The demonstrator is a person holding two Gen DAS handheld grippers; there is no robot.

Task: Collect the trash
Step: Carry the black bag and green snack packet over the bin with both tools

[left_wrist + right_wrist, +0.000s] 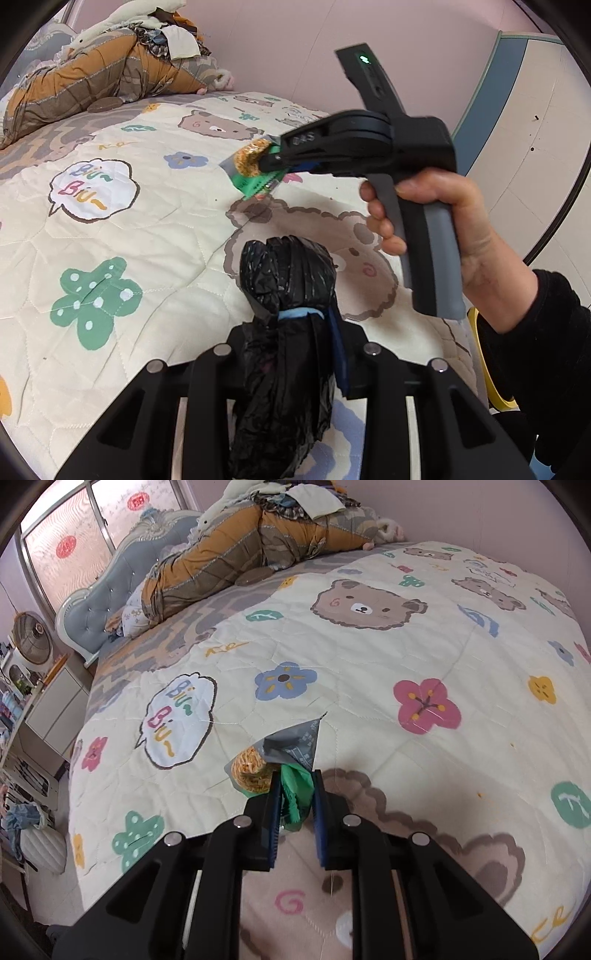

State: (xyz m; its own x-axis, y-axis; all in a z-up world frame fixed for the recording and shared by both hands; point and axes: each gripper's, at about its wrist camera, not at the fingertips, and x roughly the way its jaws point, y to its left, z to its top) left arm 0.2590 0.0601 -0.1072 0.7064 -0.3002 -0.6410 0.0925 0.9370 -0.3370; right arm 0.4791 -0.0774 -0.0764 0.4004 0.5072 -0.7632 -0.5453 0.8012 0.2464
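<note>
My left gripper point(295, 325) is shut on a bunched black trash bag point(288, 280) and holds it above the bed. My right gripper point(296, 786) is shut on a green and grey snack wrapper point(291, 753) with an orange noodle picture, held a little above the quilt. In the left wrist view the right gripper point(275, 162) shows from the side, beyond the bag and to its right, with the wrapper point(251, 170) sticking out of its tips.
The bed carries a cream quilt point(369, 657) printed with bears and flowers. Folded brown bedding and clothes point(236, 550) are piled by the blue headboard point(99, 587). A fan point(33, 638) and shelves stand left of the bed. A wardrobe point(524, 122) stands at the right.
</note>
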